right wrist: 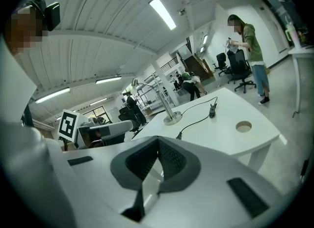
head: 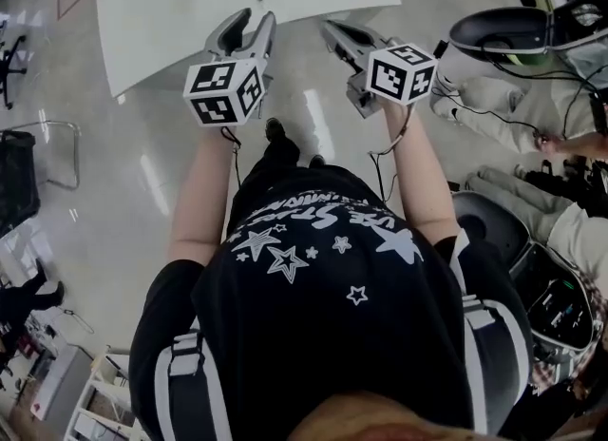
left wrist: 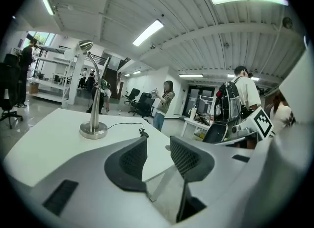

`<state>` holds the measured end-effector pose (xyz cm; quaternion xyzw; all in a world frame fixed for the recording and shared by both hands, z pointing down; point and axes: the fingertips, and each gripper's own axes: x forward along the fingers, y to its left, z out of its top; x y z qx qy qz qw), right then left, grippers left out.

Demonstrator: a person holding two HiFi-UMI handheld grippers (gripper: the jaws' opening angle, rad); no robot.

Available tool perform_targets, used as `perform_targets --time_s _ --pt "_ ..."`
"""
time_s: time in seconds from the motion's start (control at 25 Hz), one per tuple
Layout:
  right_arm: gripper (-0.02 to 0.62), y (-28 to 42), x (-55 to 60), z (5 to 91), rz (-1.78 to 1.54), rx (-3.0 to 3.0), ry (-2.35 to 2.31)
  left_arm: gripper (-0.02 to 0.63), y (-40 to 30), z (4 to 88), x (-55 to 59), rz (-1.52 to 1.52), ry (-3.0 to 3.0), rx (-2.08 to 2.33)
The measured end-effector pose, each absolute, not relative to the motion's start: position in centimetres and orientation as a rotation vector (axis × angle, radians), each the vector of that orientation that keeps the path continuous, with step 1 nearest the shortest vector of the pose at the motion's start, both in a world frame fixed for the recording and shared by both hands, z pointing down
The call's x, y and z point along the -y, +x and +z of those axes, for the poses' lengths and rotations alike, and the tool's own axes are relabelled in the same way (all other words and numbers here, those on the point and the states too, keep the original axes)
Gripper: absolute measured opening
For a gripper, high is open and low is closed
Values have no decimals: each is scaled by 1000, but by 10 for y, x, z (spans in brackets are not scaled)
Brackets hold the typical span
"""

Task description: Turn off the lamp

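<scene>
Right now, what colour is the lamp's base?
The lamp base is shiny silver metal; it shows best in the left gripper view.

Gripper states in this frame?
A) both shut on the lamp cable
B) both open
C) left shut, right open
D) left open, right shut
D: in the left gripper view the left gripper has its jaws standing apart with nothing between them. In the right gripper view the right gripper has its jaw tips touching, empty. The lamp stands further off on the table, untouched.
</scene>
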<state>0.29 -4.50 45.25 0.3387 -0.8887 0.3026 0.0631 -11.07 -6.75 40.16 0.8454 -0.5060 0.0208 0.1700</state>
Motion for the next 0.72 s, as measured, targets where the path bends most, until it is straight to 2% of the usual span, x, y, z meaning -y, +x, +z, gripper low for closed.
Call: perform_targets --time_s 0.36,0.72 --pt "6 16 3 427 784 2739 1005 19 -100 384 13 89 2392 1521" --pt "6 21 -26 402 709 2800 1013 11 -99 366 -21 52 2392 1571"
